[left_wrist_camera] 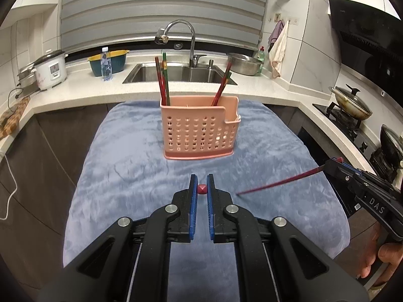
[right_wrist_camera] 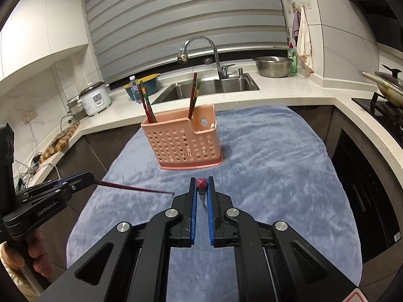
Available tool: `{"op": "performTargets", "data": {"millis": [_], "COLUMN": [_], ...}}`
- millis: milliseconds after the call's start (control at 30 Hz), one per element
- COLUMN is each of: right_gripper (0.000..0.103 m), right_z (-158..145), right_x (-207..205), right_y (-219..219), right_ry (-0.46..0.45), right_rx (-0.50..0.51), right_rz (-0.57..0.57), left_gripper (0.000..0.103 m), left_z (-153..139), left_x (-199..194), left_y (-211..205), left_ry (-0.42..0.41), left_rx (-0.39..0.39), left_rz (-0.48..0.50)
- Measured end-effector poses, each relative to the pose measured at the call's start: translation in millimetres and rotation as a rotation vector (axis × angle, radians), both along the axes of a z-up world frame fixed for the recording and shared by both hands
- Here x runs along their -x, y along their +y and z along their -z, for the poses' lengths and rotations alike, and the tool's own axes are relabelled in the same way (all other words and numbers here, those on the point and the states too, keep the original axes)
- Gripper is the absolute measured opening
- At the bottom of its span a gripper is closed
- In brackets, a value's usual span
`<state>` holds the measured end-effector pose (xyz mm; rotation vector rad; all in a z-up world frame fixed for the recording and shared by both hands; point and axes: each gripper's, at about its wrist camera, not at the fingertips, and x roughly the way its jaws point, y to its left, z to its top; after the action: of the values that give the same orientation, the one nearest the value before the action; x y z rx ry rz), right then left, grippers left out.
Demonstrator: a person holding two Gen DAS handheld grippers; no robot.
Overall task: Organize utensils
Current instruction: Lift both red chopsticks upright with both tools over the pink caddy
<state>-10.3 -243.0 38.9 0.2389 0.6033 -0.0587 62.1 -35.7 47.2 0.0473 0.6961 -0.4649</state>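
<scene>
A pink perforated utensil holder (left_wrist_camera: 199, 128) (right_wrist_camera: 186, 141) stands upright on a blue cloth (left_wrist_camera: 121, 176) and has several red and green chopsticks (left_wrist_camera: 162, 80) leaning in it. In the left wrist view my left gripper (left_wrist_camera: 202, 183) is shut on a red chopstick, whose butt end (left_wrist_camera: 202, 189) shows between the pads. Its shaft (right_wrist_camera: 136, 188) juts out of the left gripper (right_wrist_camera: 88, 177) in the right wrist view. My right gripper (right_wrist_camera: 201, 179) is shut on a second red chopstick (right_wrist_camera: 201, 185). That chopstick (left_wrist_camera: 277, 181) slants down to the left from the right gripper (left_wrist_camera: 333, 163). Both grippers hover above the cloth, short of the holder.
Behind the cloth runs a white counter with a steel sink (left_wrist_camera: 180, 73) and faucet (left_wrist_camera: 191, 37). A rice cooker (left_wrist_camera: 50, 70), a water bottle (left_wrist_camera: 105, 63) and a teal basin stand at the left; a metal bowl (left_wrist_camera: 244, 63) sits at the right. A stove with a lidded pan (left_wrist_camera: 351, 102) is at the far right.
</scene>
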Motion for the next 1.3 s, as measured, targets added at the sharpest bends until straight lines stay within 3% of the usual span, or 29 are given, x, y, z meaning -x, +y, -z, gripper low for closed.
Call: {"op": "performTargets", "data": {"millis": [800,1300], "right_gripper": [0.007,0.007], "right_z": [-71.9,-124.4], "right_x": [-59.3,-128.6], "right_y": [-18.0,-31.3], "right_ry": [-0.17,-0.308], "right_rx": [-0.051,-0.097], "right_rz": [-0.008,-0.004], "left_gripper": [0.007,0.007], "left_z": [-55.3,-142.9], "left_x": [-60.3,-122.2], "left_y": [-20.2,-10.7], "left_ry": [-0.062,-0.232], "left_rx": [-0.026,0.081], "left_rz": [-0.041,-0.113]}}
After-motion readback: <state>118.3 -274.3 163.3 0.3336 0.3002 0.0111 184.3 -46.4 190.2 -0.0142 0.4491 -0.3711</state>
